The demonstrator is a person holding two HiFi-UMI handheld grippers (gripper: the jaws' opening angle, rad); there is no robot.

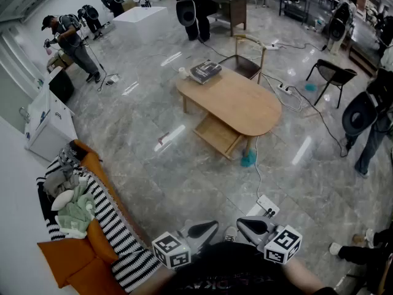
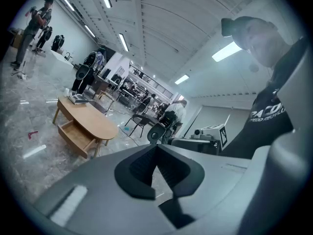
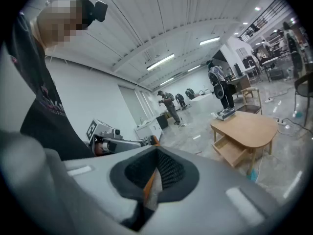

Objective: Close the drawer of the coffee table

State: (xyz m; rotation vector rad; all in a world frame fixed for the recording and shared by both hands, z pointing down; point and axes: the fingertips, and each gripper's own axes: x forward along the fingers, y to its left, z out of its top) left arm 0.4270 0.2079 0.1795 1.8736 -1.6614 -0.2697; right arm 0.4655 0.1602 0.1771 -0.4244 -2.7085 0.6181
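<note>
Overall: a hall with a glossy grey stone floor, seen from above and from both gripper views.
Coffee table (image 1: 236, 100): an oval wooden top on legs, standing mid-floor, well apart from both grippers.
Drawer (image 1: 218, 134): pulled out from under the table's long side that faces the camera. Its wooden tray is open to view and juts past the edge of the top.
On the table: a dark stack of books or magazines (image 1: 206, 71) lies at the far end of the top.
Beside the table: a wooden chair (image 1: 249, 57) stands just beyond the far end. A small teal object (image 1: 248, 159) sits on the floor at the near leg.
Left gripper (image 1: 209, 227): low in the head view, close to the person's body, tilted slightly downward. Its jaws are pressed together with nothing between them.
Right gripper (image 1: 244, 224): just beside the left one, at the same slight downward tilt. Its jaws also meet, gripping nothing.
Marker cubes: one (image 1: 171, 249) on the left gripper and one (image 1: 282, 244) on the right.
Lower left: an orange sofa (image 1: 61, 263) carries striped cloth and loose garments.
Background: several people stand along the far side of the hall.
</note>
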